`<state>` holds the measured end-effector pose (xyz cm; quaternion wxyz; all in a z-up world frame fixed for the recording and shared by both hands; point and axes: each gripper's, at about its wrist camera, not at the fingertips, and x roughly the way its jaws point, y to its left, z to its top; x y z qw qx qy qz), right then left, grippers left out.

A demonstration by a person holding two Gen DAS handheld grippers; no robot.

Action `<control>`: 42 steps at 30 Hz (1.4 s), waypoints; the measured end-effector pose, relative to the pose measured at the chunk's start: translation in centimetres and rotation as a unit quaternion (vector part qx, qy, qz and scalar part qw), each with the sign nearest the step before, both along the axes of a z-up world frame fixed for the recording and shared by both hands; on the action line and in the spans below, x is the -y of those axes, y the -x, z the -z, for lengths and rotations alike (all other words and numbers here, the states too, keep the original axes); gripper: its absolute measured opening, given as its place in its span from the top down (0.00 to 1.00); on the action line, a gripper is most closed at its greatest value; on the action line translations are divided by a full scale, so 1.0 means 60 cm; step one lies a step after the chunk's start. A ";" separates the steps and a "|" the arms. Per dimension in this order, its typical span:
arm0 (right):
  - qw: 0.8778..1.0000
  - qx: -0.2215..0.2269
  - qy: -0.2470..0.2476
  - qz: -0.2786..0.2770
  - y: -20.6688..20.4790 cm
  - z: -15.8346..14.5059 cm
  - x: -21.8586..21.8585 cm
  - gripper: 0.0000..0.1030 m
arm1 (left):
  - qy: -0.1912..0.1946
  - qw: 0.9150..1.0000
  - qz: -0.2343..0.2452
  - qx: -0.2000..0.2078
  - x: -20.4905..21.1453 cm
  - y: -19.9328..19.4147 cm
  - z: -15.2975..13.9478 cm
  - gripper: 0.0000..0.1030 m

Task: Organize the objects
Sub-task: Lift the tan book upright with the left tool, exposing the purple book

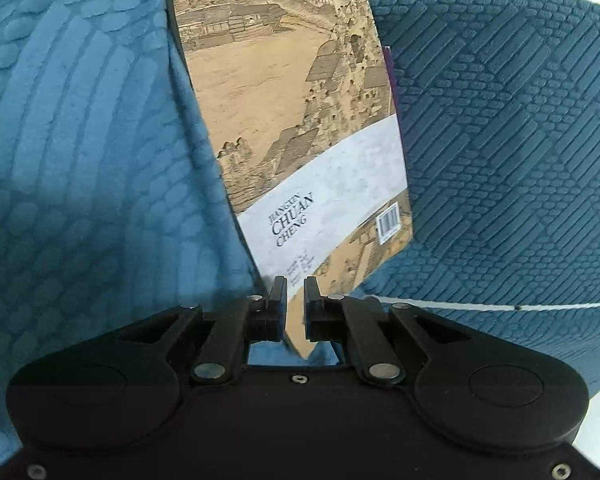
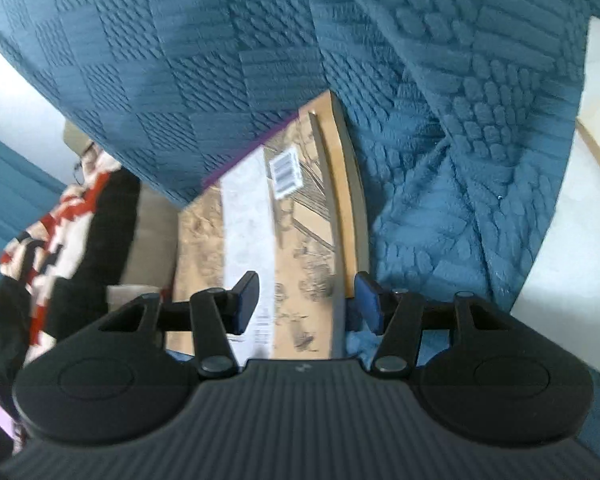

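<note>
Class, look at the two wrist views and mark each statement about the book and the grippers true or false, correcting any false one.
1. The left gripper is clamped on a corner of the book. True.
2. The book lies on a bare wooden floor. False: it lies on a blue textured blanket.
3. The right gripper is shut tight on the book. False: its jaws stand apart on either side of the book's edge.
4. A barcode shows on the book's cover. True.
5. The cover is plain red. False: it carries a tan drawing with a white band.
</note>
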<state>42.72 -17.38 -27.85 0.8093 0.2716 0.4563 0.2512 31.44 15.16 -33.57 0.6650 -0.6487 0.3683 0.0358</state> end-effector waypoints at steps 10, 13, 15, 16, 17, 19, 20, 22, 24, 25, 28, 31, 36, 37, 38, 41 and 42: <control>0.994 -0.009 0.079 -0.076 0.003 -0.018 -0.033 0.44 | -0.027 0.999 0.029 -0.023 0.012 -0.011 0.021 0.94; 0.995 -0.022 0.056 -0.080 0.002 -0.012 -0.029 0.41 | -0.027 0.999 0.027 -0.025 0.013 -0.012 0.019 0.94; 0.997 -0.019 0.041 -0.069 -0.004 -0.007 -0.021 0.41 | -0.026 0.999 0.027 -0.024 0.013 -0.012 0.020 0.94; 0.998 -0.021 0.027 -0.062 -0.006 -0.004 -0.019 0.40 | -0.025 0.999 0.027 -0.024 0.014 -0.012 0.020 0.94; 0.998 -0.026 0.015 -0.057 -0.008 0.000 -0.016 0.40 | -0.023 0.999 0.028 -0.023 0.015 -0.012 0.020 0.93; 0.998 -0.042 -0.010 -0.048 -0.012 0.004 -0.012 0.38 | -0.013 0.999 0.024 -0.020 0.017 -0.009 0.023 0.87; 0.997 -0.052 -0.028 -0.042 -0.013 0.006 -0.008 0.38 | -0.002 1.000 0.018 -0.016 0.016 -0.004 0.026 0.82; 0.994 -0.069 -0.075 -0.033 -0.013 0.009 0.004 0.38 | 0.018 1.000 0.008 -0.013 0.018 0.004 0.027 0.73; 0.991 -0.073 -0.109 -0.034 -0.010 0.004 0.009 0.38 | 0.019 1.000 0.013 -0.008 0.019 0.005 0.020 0.60; 0.990 -0.071 -0.115 -0.037 -0.008 0.000 0.008 0.38 | 0.021 1.000 0.014 -0.007 0.020 0.006 0.017 0.57; 0.989 -0.070 -0.125 -0.049 0.000 -0.014 0.003 0.38 | 0.046 0.999 0.012 -0.006 0.023 0.015 0.014 0.48; 0.986 -0.072 -0.141 -0.050 0.006 -0.023 -0.001 0.38 | 0.074 0.997 0.011 0.003 0.027 0.029 0.011 0.42; 0.983 -0.080 -0.161 -0.047 0.011 -0.025 -0.011 0.38 | 0.077 0.997 -0.027 0.012 0.015 0.045 0.015 0.46; 0.982 -0.082 -0.166 -0.046 0.012 -0.027 -0.016 0.38 | 0.081 0.996 -0.042 0.012 0.009 0.050 0.018 0.48; 0.981 -0.084 -0.171 -0.047 0.013 -0.028 -0.019 0.38 | 0.084 0.995 -0.055 0.012 0.006 0.050 0.020 0.53; 0.979 -0.090 -0.177 -0.057 0.019 -0.029 -0.029 0.38 | 0.103 0.991 -0.082 0.024 -0.003 0.055 0.026 0.67; 0.978 -0.091 -0.177 -0.060 0.021 -0.029 -0.033 0.38 | 0.105 0.991 -0.081 0.028 -0.004 0.054 0.027 0.77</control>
